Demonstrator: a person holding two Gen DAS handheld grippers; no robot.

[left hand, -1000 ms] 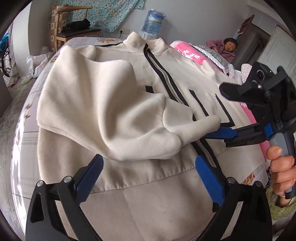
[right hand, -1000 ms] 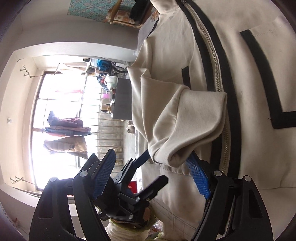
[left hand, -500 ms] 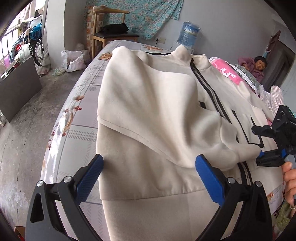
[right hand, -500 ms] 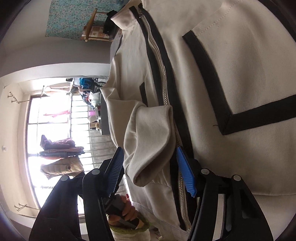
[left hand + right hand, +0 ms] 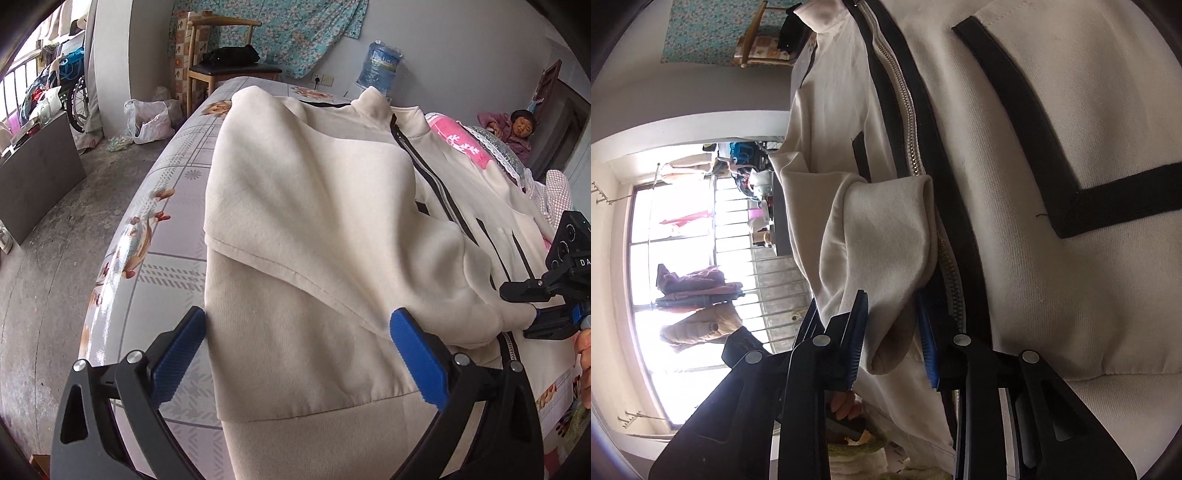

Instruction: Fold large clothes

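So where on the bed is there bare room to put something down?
A bare strip of bed cover runs between the jacket and the bed's floor-side edge. The other side is crowded: pink pillow and bedding against the jacket.

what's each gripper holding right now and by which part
The right gripper pinches the cream jacket's sleeve cuff, laid across the zipper. The left gripper is open, holding nothing.

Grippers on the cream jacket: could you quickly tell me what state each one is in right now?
Left gripper: open, jaws spread wide above the jacket, holding nothing.
Right gripper: shut on the sleeve cuff.
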